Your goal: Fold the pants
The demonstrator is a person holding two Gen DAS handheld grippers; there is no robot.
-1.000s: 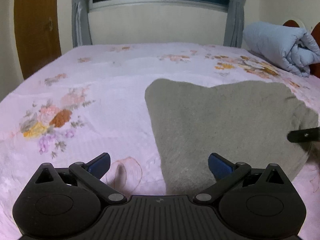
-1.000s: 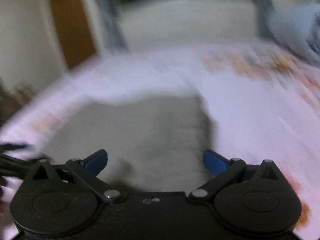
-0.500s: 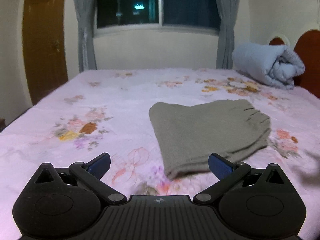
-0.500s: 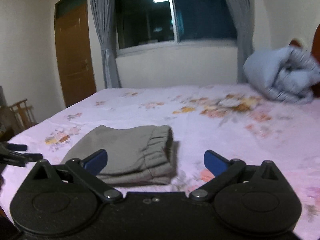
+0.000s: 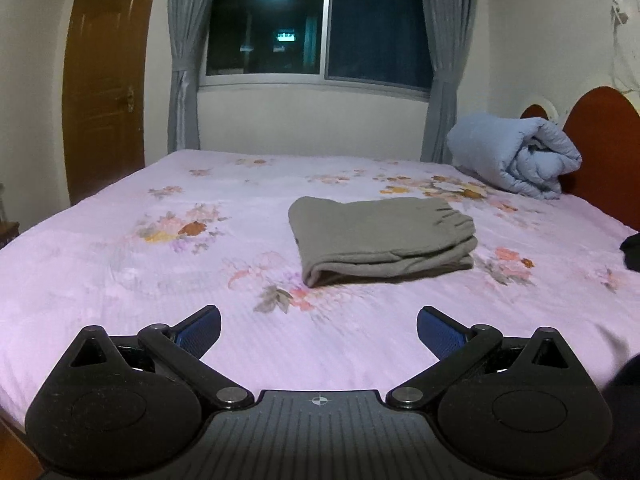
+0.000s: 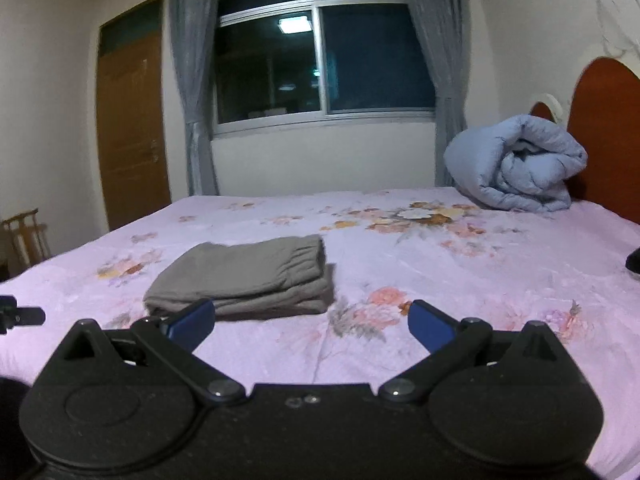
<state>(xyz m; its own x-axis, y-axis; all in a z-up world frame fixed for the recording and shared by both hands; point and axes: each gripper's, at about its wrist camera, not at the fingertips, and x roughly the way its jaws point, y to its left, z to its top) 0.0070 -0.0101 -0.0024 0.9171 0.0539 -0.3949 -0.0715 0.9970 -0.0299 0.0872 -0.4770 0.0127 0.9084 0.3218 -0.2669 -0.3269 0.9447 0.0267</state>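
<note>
Left wrist view: left gripper (image 5: 319, 330) w/ both blue pads (image 5: 200, 330) spread wide apart, nothing btwn them, hovering over the near part of the bed (image 5: 100, 264). Pants (image 5: 380, 234), grey-green, lie folded into a compact stack on the pink floral sheet, mid-bed, ahead and slightly right of the gripper, well apart from it. Folded edge faces the camera; gathered elastic waistband on the right end. Rolled light-blue duvet (image 5: 516, 156) sits at the far right by the reddish headboard (image 5: 600, 152). Window (image 5: 320, 24) w/ grey curtains at back centre, wooden door (image 5: 104, 92) on the left. A dark item at the right edge of the bed, too cut off to identify.

Right wrist view: right gripper (image 6: 311, 322) also spread wide, pads empty, held low over the near edge of the bed (image 6: 480, 280). Pants (image 6: 248, 276) sit ahead and left of centre; the left pad (image 6: 192, 322) overlaps the stack's near edge in the pic, but contact can't be told. Layers of the fold visible on the near side, waistband on the right end. Duvet (image 6: 516, 164) at far right against the headboard (image 6: 604, 136). Window (image 6: 324, 60) centre back, door (image 6: 132, 128) left, a wooden chair (image 6: 26, 232) at far left. Tip of the left gripper (image 6: 20, 316) pokes in at the left edge, beside the bed's near-left part.
</note>
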